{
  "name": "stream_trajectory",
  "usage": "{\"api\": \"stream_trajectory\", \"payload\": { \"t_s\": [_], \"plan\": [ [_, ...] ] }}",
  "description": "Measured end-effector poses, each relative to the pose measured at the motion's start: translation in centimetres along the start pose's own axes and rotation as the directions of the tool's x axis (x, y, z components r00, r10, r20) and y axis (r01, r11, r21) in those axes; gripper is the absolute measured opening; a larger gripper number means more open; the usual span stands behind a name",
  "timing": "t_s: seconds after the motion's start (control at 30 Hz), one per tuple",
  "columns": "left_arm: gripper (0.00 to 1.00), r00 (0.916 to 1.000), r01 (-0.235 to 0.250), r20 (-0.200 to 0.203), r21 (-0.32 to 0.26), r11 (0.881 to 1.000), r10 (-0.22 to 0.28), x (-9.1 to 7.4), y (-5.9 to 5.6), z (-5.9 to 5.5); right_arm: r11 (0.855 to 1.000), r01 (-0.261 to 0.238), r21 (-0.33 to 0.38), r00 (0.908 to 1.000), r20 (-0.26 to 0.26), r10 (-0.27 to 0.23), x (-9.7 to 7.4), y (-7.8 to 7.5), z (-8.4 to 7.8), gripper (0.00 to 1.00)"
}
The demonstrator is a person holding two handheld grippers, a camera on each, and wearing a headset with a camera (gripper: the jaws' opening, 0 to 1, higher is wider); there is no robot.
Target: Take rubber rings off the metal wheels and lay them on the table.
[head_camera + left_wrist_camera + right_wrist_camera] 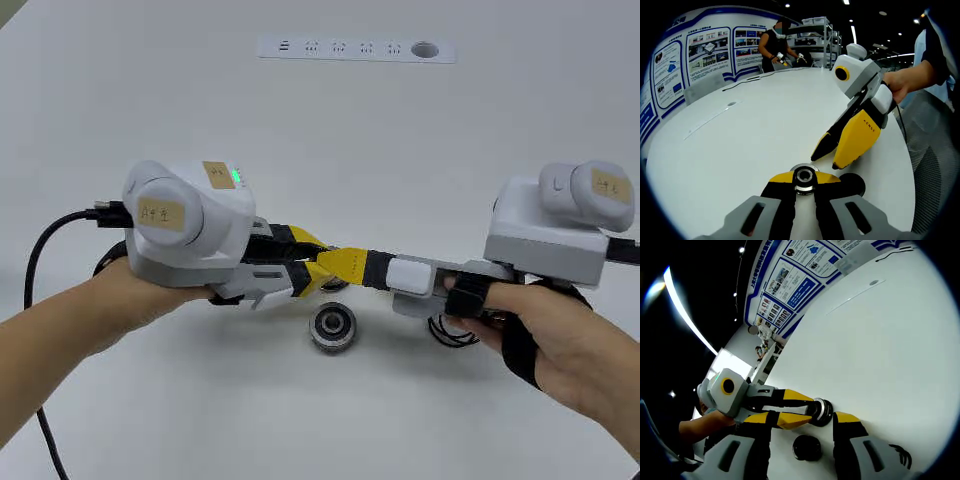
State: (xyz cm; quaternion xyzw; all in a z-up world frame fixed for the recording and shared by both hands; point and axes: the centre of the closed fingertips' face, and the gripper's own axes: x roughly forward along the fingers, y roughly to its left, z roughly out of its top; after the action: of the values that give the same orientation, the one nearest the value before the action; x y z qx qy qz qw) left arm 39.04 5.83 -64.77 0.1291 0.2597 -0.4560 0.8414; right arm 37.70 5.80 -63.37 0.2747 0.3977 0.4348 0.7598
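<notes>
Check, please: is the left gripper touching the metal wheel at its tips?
Touching. In the left gripper view, the left gripper pinches the metal wheel between its yellow tips.

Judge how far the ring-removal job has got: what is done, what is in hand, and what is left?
Done: loose black rings already lie on the table. In hand: the left gripper is clamped on a wheel, with the open right gripper right beside it, not yet gripping. Left: a second wheel stands on the table and seems to wear its dark ring, so it likely needs stripping too.
</notes>
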Motion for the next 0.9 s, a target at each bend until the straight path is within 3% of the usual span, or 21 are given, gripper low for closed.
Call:
{"api": "stream_trajectory", "payload": {
  "t_s": [0.33,0.53,0.9],
  "plan": [
    [0.13,1.0000,0.008,0.000,0.026,1.000,-0.008,-0.04,0.09,-0.28,1.000,0.017,0.017,0.9997,-0.016,-0.017,0.64,-0.41,-0.18,0.55],
    [0.13,0.9998,0.019,0.002,0.034,0.999,-0.019,-0.07,-0.03,-0.35,1.000,-0.001,0.029,0.9995,-0.030,0.002,1.02,-0.04,-0.29,0.55],
    [0.13,0.9997,0.023,0.003,0.038,0.999,-0.023,-0.16,-0.26,-0.34,0.999,-0.007,0.052,0.9987,-0.051,0.010,0.49,-0.04,-0.92,0.53]
  ]
}}
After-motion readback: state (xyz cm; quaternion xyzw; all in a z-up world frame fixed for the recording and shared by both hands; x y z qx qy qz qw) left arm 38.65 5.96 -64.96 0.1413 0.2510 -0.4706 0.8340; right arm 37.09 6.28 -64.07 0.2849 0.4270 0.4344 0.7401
